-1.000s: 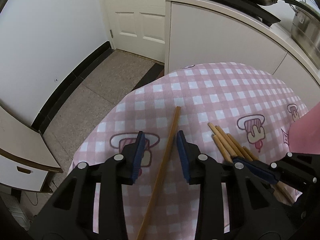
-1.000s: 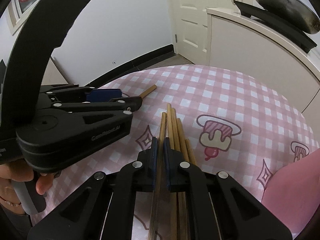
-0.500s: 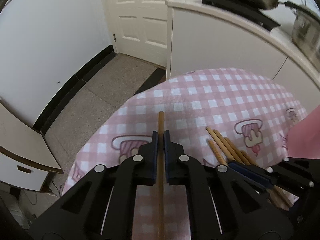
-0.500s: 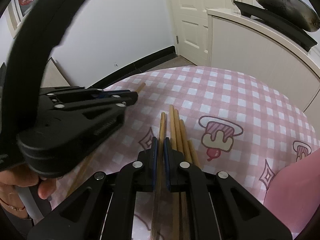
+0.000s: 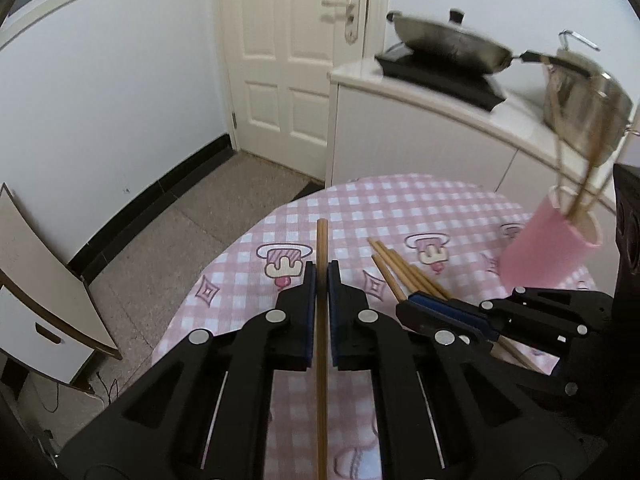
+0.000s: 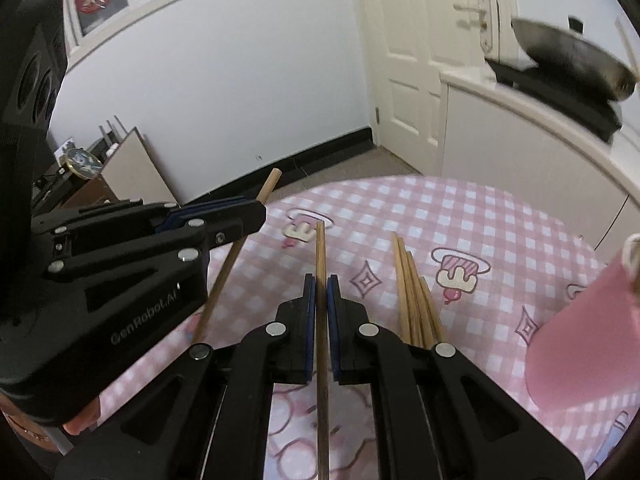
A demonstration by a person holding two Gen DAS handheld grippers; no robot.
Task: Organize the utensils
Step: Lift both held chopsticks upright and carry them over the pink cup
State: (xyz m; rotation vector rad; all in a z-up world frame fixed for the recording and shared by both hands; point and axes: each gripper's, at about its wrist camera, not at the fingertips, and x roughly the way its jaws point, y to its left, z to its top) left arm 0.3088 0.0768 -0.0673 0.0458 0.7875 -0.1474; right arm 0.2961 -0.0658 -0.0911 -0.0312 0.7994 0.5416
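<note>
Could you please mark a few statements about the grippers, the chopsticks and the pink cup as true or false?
1. The left gripper is shut on a chopstick. True.
2. The right gripper is open and holds nothing. False: it is shut on a chopstick of its own.
3. The pink cup already holds some chopsticks. True.
4. No chopsticks lie on the checked tablecloth. False: a small loose bundle lies there, between the left gripper and the cup.
5. The wok stands on the table beside the cup. False: it sits on a black cooktop on the white counter behind the table.
</note>
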